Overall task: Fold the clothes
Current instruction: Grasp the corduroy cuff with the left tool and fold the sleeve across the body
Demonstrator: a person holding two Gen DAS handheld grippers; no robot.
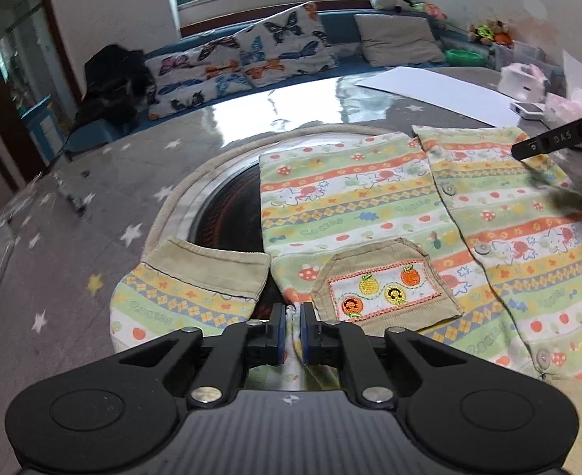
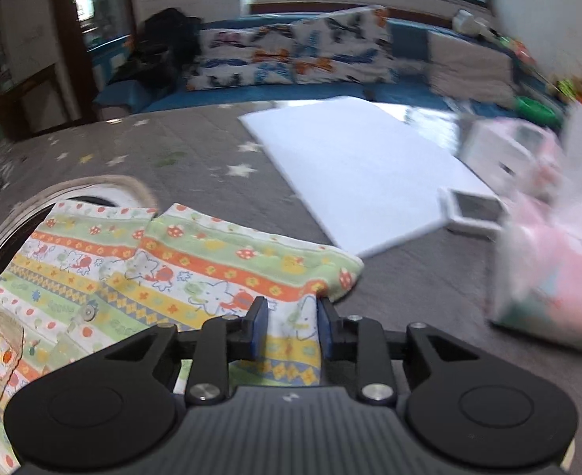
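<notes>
Clearly the slip risk sits with the left gripper point(image 1: 291, 318): jaws nearly closed, pinching only a thin bit of the child's button shirt point(image 1: 370, 213) near its tan pocket point(image 1: 385, 291), so a quick pull could drop it. Cuffed sleeve point(image 1: 196, 281) lies loose at left and could drag or bunch. Right gripper point(image 2: 292, 314) is clamped wider on a fold of the same shirt at its right edge; the blurry view suggests fast motion, and uneven pulling would skew the fold. Shirt is striped green, orange, yellow, with animal prints and buttons, spread on the star-print bench point(image 1: 93, 206) over a round inset, right part doubled over.
</notes>
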